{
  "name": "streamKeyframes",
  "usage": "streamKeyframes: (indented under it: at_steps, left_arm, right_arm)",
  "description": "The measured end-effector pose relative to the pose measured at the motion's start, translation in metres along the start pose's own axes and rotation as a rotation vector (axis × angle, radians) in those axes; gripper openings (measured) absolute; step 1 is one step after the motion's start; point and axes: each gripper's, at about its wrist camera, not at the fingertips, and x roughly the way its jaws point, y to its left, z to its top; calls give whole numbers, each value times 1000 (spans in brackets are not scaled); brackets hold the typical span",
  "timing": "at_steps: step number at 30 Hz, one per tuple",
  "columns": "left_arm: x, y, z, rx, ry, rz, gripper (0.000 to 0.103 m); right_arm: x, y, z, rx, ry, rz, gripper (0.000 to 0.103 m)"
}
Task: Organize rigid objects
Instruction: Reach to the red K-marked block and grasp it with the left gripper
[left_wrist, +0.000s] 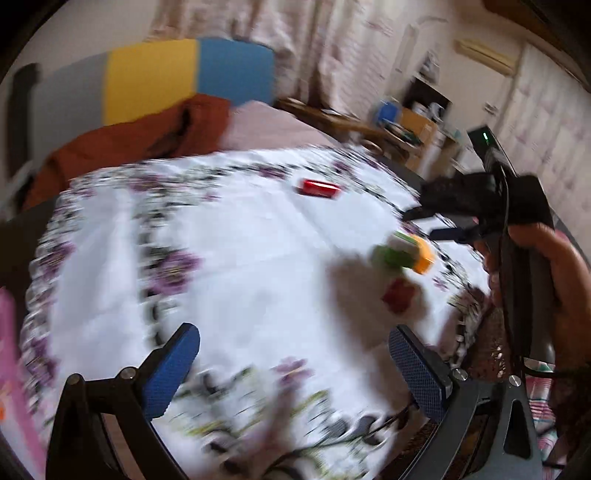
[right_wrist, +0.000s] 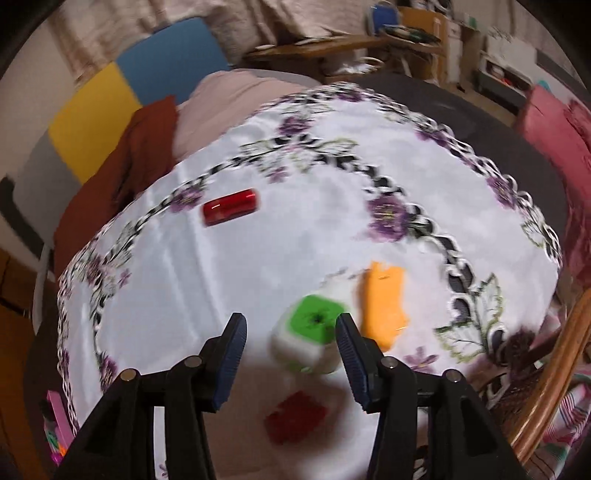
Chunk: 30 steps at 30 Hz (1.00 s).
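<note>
A red can (right_wrist: 229, 206) lies on its side on the floral white tablecloth (right_wrist: 258, 258), also in the left wrist view as the can (left_wrist: 318, 188). A white cube with a green top (right_wrist: 314, 321), an orange block (right_wrist: 382, 302) and a red block (right_wrist: 295, 415) sit close together near the cloth's edge. My right gripper (right_wrist: 291, 350) hovers open above the cube. The cube shows between the fingers near the right one, and the left pad stands apart from it. My left gripper (left_wrist: 291, 369) is open over bare cloth, with nothing between its fingers. Both views are motion-blurred.
A rust-coloured blanket (left_wrist: 147, 136) and a yellow and blue headboard (left_wrist: 192, 74) lie beyond the table. A cluttered wooden desk (right_wrist: 332, 48) stands at the back. A rattan chair rim (right_wrist: 561, 369) is at the right, with pink items (left_wrist: 11, 350) at the left.
</note>
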Motion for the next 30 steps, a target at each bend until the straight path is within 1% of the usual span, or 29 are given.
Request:
streamKeyframes:
  at_steps: [1, 4, 7, 9, 12, 13, 15, 17, 18, 19, 20, 21, 22, 23, 24, 25, 27, 30]
  left_arm:
    - [11, -11, 4, 32, 16, -2, 103]
    - [32, -40, 11, 134, 27, -24, 103]
    - [50, -68, 17, 231, 30, -67, 103]
    - [64, -82, 20, 301, 36, -67, 103]
    - [84, -100, 22, 416, 38, -86, 103]
    - [92, -105, 22, 442, 42, -93, 103]
    - [102, -110, 24, 457, 52, -104, 100]
    - [111, -114, 25, 455, 69, -116, 89]
    - [115, -116, 25, 452, 79, -123, 87]
    - [121, -116, 25, 441, 96, -132, 81]
    - [124, -116, 24, 433, 107, -136, 74]
    - [128, -116, 23, 426, 116, -141, 69]
    - [134, -115, 21, 419, 133, -142, 55]
    - [136, -113, 20, 415, 144, -143, 48]
    - [135, -112, 20, 408, 132, -149, 44]
    - [133, -110, 21, 397, 132, -173, 34]
    - [131, -106, 21, 385, 138, -181, 33]
    - [125, -92, 19, 359, 132, -164, 33]
  right_arm:
    - [0, -10, 4, 35, -6, 4, 51]
    - [0, -33, 11, 122, -25, 21, 51]
    - [-7, -49, 11, 196, -62, 59, 51]
    - [-11, -52, 11, 211, -87, 86, 51]
    - [-14, -55, 8, 243, -111, 122, 51]
    - [-14, -56, 8, 247, -114, 132, 51]
    - [-13, -56, 8, 249, -109, 136, 51]
    - [-12, -54, 8, 237, -104, 142, 51]
    - [-12, -53, 8, 230, -100, 147, 51]
    - [-11, -52, 8, 226, -96, 147, 51]
    - [-10, -52, 8, 227, -90, 145, 51]
    - [-8, -52, 9, 229, -81, 139, 51]
    - [-8, -53, 8, 229, -76, 134, 51]
    - [-6, -52, 9, 228, -71, 129, 51]
    - [-5, -51, 9, 224, -63, 125, 51]
    - [-4, -51, 9, 222, -59, 124, 51]
    - [-3, -51, 9, 219, -51, 123, 51]
    - [1, -49, 10, 212, -29, 109, 51]
